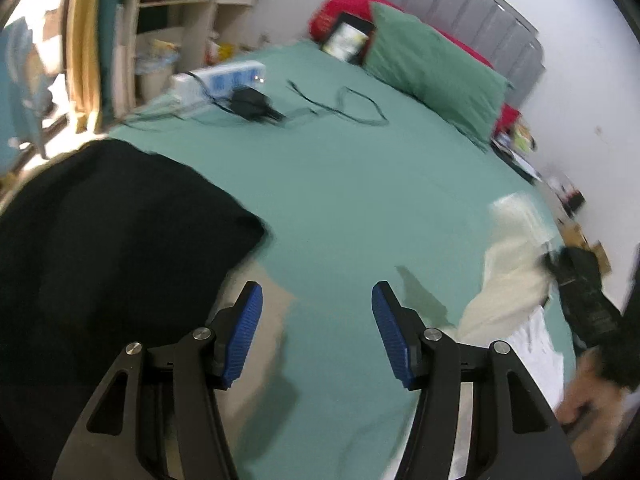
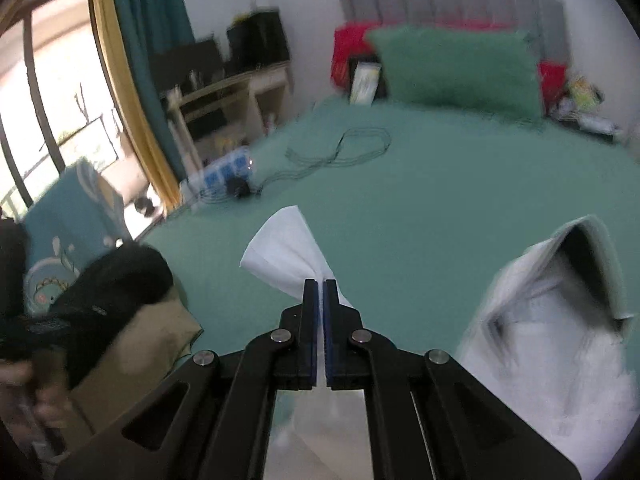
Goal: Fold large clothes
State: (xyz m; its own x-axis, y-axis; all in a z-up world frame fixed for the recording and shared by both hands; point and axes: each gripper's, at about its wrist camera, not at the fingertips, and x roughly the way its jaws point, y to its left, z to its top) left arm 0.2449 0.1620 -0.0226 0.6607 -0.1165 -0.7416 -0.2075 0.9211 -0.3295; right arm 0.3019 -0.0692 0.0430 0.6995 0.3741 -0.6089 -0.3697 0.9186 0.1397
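My left gripper hangs open over the green bed sheet with nothing between its blue pads. Left of it lies a black garment, and a beige cloth shows beneath its edge. My right gripper is shut on a white garment; a pinched corner fans out past the fingertips, and the rest hangs at the right. In the left wrist view that white garment is lifted at the far right, with a blurred hand below it.
A white power strip, a black adapter and a loose cable lie on the far side of the bed. A green pillow and a red blanket rest against the grey headboard. Shelves stand beyond the bed's left edge.
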